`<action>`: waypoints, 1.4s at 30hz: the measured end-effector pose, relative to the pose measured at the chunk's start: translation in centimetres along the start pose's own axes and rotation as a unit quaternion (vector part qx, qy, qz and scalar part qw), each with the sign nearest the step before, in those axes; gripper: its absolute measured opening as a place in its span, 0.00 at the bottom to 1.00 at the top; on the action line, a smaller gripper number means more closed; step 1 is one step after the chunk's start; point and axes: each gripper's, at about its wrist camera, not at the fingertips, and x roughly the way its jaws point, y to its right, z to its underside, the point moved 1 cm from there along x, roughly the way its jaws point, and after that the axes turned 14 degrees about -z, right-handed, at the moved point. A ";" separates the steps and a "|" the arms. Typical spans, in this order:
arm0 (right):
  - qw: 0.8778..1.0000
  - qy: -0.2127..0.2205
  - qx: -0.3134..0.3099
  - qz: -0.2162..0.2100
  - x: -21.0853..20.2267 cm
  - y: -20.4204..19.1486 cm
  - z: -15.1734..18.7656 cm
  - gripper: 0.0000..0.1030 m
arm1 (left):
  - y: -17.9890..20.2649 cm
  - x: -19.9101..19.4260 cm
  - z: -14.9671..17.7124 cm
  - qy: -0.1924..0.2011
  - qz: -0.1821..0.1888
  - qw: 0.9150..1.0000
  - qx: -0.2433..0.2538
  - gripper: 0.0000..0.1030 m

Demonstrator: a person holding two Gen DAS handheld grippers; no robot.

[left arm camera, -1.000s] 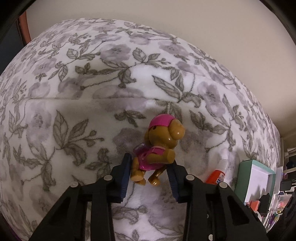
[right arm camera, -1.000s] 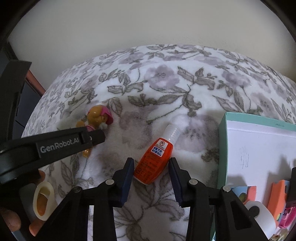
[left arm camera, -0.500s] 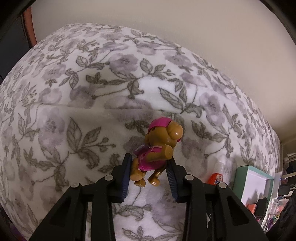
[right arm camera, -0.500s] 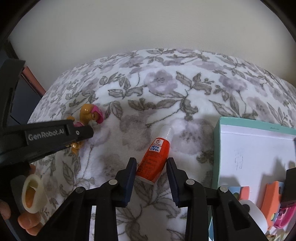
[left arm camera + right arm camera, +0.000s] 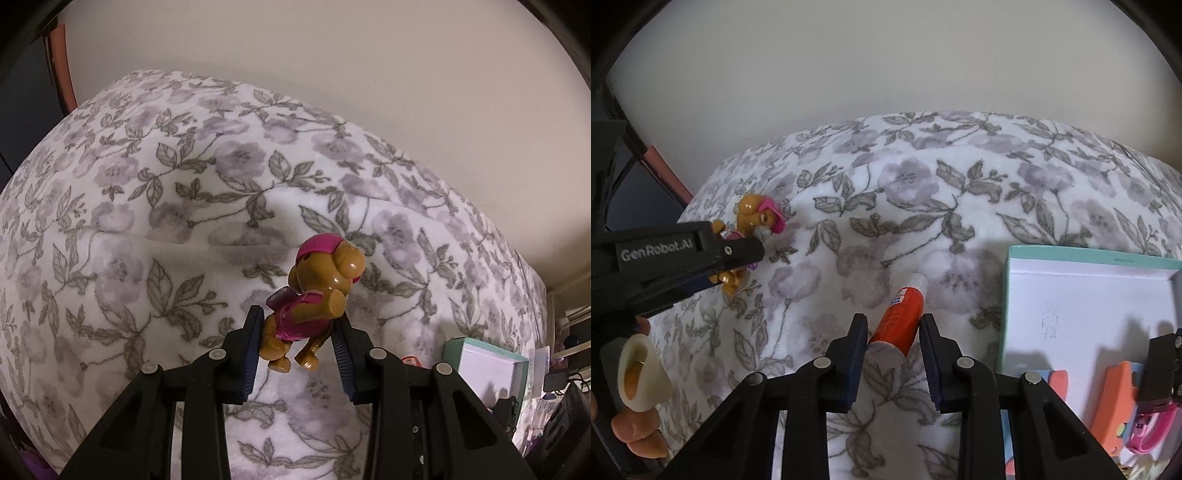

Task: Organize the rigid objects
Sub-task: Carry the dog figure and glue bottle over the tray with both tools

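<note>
A brown toy dog [image 5: 314, 295] in a pink cap and vest hangs above the flowered blanket [image 5: 147, 229], with my left gripper [image 5: 298, 319] shut on its body. The right wrist view shows the same toy dog [image 5: 757, 216] in the left gripper [image 5: 738, 254] at far left. An orange glue bottle [image 5: 899, 321] with a white cap lies on the blanket between the pads of my right gripper [image 5: 893, 321]. Its jaws are closing. A strip of blanket still shows beside the right pad.
A teal-rimmed white box [image 5: 1089, 256] sits right of the bottle and holds orange pieces [image 5: 1115, 398], a pink band [image 5: 1148, 435] and a black clip [image 5: 1160, 369]. The same box [image 5: 484, 354] shows low right in the left wrist view. A pale wall rises behind the blanket.
The left gripper has risen with the toy dog, which now hangs higher over the blanket. The right gripper's jaws have narrowed around the glue bottle.
</note>
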 end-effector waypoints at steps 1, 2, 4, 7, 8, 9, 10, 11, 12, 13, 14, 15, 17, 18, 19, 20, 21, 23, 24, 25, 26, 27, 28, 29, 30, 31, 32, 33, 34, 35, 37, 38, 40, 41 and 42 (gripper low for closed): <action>1.000 -0.001 0.001 -0.001 -0.2 0.1 0.1 0.30 | 0.2 -0.2 0.1 -0.001 0.000 1.000 0.001 0.37; 1.000 0.000 0.001 -0.001 -0.4 0.1 0.2 0.30 | 0.3 -0.4 0.2 -0.002 0.001 1.000 0.002 0.37; 1.000 0.001 0.004 -0.003 -0.9 0.3 0.2 0.29 | 0.6 -0.9 0.3 -0.003 0.003 1.000 0.003 0.37; 1.000 0.006 0.010 -0.007 -1.9 0.6 0.2 0.29 | 1.0 -2.0 0.5 0.001 0.005 1.000 0.008 0.37; 1.000 0.007 0.011 -0.006 -2.3 0.6 0.3 0.29 | 1.1 -2.4 0.6 0.003 0.005 1.000 0.009 0.37; 1.000 0.008 0.011 -0.004 -2.6 0.6 0.3 0.28 | 1.2 -2.8 0.7 0.005 0.006 1.000 0.010 0.37; 1.000 0.009 0.011 -0.002 -3.0 0.6 0.3 0.27 | 1.3 -3.3 0.9 0.007 0.007 1.000 0.011 0.37; 1.000 0.009 0.011 0.000 -3.5 0.7 0.4 0.26 | 1.4 -3.8 1.1 0.009 0.010 1.000 0.013 0.37; 1.000 0.009 0.012 0.000 -3.9 0.7 0.5 0.25 | 1.5 -4.2 1.3 0.011 0.013 1.000 0.015 0.37; 1.000 0.009 0.013 0.000 -4.4 0.7 0.6 0.25 | 1.7 -4.8 1.7 0.013 0.015 1.000 0.018 0.37; 1.000 0.009 0.013 0.001 -5.0 0.8 0.8 0.24 | 1.8 -5.3 2.1 0.014 0.017 1.000 0.021 0.37; 1.000 0.008 0.014 0.004 -5.4 0.8 1.0 0.24 | 1.9 -5.6 2.4 0.015 0.018 0.999 0.023 0.37; 1.000 0.007 0.016 0.008 -6.3 0.9 1.5 0.24 | 2.3 -6.4 3.2 0.015 0.022 0.999 0.028 0.37; 1.000 0.008 0.017 0.009 -6.8 0.9 1.7 0.24 | 2.4 -6.8 3.6 0.016 0.023 0.999 0.031 0.37; 1.000 0.009 0.019 0.009 -7.3 0.9 1.8 0.24 | 2.6 -7.3 4.1 0.018 0.024 0.999 0.036 0.37; 1.000 0.010 0.020 0.009 -7.8 0.9 2.1 0.24 | 2.7 -7.8 4.6 0.020 0.024 0.999 0.040 0.37; 1.000 0.011 0.021 0.009 -8.3 0.9 2.3 0.24 | 2.8 -8.2 5.1 0.022 0.024 0.999 0.043 0.37; 1.000 0.016 0.025 0.007 -9.5 0.9 2.7 0.23 | 3.0 -8.9 6.0 0.025 0.026 0.998 0.050 0.37; 0.999 0.021 0.027 0.008 -10.3 0.9 3.0 0.23 | 3.2 -9.3 6.5 0.027 0.029 0.998 0.053 0.37; 0.999 0.025 0.028 0.010 -10.9 0.9 3.1 0.23 | 3.3 -9.7 7.1 0.029 0.034 0.997 0.057 0.37; 0.999 0.029 0.030 0.012 -11.7 1.0 3.4 0.23 | 3.5 -10.1 7.7 0.031 0.038 0.997 0.061 0.37; 0.999 0.034 0.033 0.014 -12.5 1.1 3.6 0.23 | 3.7 -10.6 8.3 0.033 0.044 0.996 0.066 0.37; 0.999 0.036 0.035 0.017 -13.1 1.3 3.9 0.23 | 3.9 -11.0 8.8 0.036 0.048 0.996 0.070 0.36; 0.998 0.038 0.038 0.022 -13.8 1.6 4.3 0.23 | 4.1 -11.4 9.4 0.039 0.054 0.995 0.075 0.36; 0.998 0.038 0.042 0.027 -14.4 2.0 4.6 0.23 | 4.4 -11.7 9.9 0.041 0.059 0.994 0.080 0.35; 0.998 0.039 0.045 0.032 -14.9 2.4 5.0 0.23 | 4.7 -12.0 10.4 0.044 0.064 0.993 0.085 0.35; 0.997 0.038 0.051 0.038 -15.3 2.9 5.4 0.23 | 5.0 -12.2 10.9 0.045 0.067 0.993 0.089 0.35; 0.997 0.036 0.058 0.045 -15.8 3.5 5.8 0.23 | 5.3 -12.3 11.5 0.044 0.069 0.992 0.096 0.35; 0.996 0.035 0.065 0.051 -16.1 4.0 6.1 0.23 | 5.8 -12.3 12.2 0.041 0.072 0.991 0.106 0.35; 0.995 0.034 0.075 0.060 -16.5 4.7 6.6 0.23 | 6.2 -12.2 12.7 0.037 0.075 0.990 0.114 0.35; 0.994 0.034 0.085 0.066 -17.3 5.6 7.3 0.23 | 6.9 -11.9 13.8 0.023 0.080 0.988 0.127 0.35; 0.993 0.033 0.090 0.067 -17.7 6.0 7.7 0.23 | 7.3 -11.7 14.3 0.018 0.081 0.988 0.133 0.35; 0.992 0.032 0.096 0.072 -18.2 6.6 8.4 0.23 | 7.7 -11.4 15.0 0.010 0.082 0.987 0.141 0.35; 0.992 0.030 0.100 0.074 -18.5 6.9 8.8 0.23 | 7.8 -11.2 15.3 0.007 0.081 0.987 0.142 0.35; 0.991 0.030 0.102 0.076 -18.8 7.1 9.1 0.23 | 7.8 -11.0 15.5 0.004 0.080 0.986 0.144 0.35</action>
